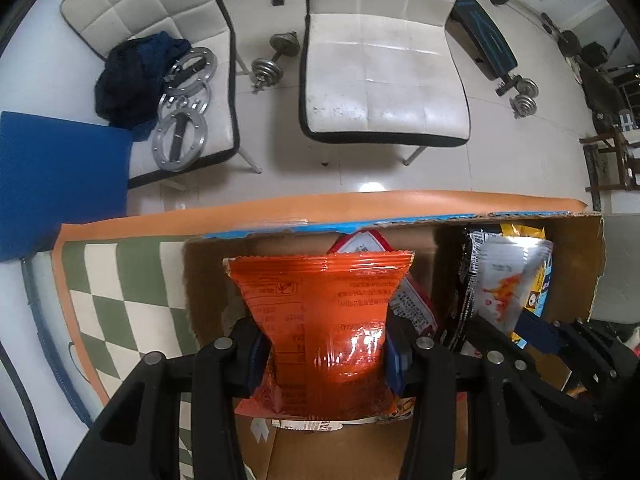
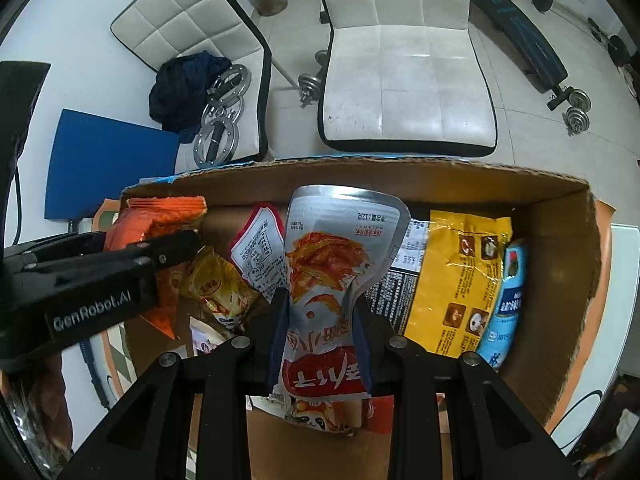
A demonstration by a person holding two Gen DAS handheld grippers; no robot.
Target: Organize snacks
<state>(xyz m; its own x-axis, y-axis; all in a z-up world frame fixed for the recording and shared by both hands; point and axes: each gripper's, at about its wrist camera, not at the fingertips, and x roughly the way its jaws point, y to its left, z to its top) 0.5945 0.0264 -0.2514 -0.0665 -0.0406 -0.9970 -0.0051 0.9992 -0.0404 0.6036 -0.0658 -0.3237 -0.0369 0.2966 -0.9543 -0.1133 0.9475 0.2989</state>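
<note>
Two grippers reach down into one open cardboard box (image 2: 576,280) of snacks. At the box's left end, the left gripper (image 1: 322,354) pinches an orange snack packet (image 1: 320,312) between both pads. Toward the middle, the right gripper (image 2: 320,344) clamps a silver pouch (image 2: 332,264) printed with orange food. Right of it inside the box lie one yellow bag (image 2: 456,280) and one blue packet (image 2: 506,308). Beyond the box stand two white chairs (image 2: 408,80).
</note>
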